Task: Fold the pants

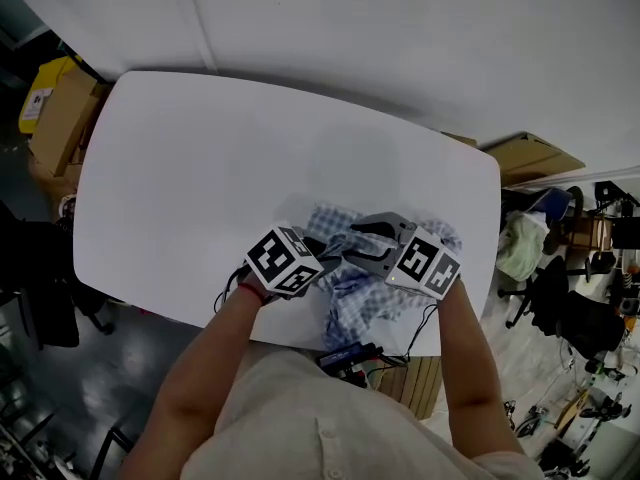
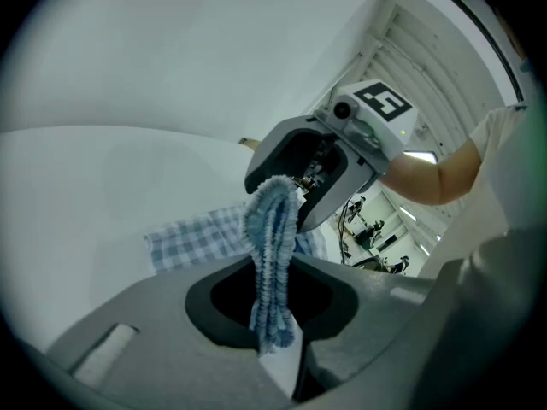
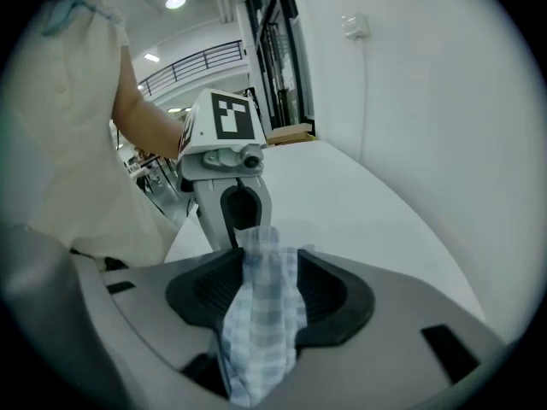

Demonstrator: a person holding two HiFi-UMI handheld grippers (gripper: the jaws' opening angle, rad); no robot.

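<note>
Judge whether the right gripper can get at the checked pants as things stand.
Likely yes: the checked pants sit between the parted jaws of the right gripper, nothing blocking; the left gripper pinches them nearby.

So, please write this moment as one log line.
left gripper: shut on pants | right gripper: open, pants between jaws | pants bunched on table

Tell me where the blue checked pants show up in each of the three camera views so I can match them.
Head view: pants crumpled low, right of centre, at the near edge of the white table.
Left gripper view: pants low centre, a bunched strip upright between the jaws, more spread on the table behind.
Right gripper view: pants bottom centre, a flat strip between the jaws.
Shared landmark: the white table, in all three.
</note>
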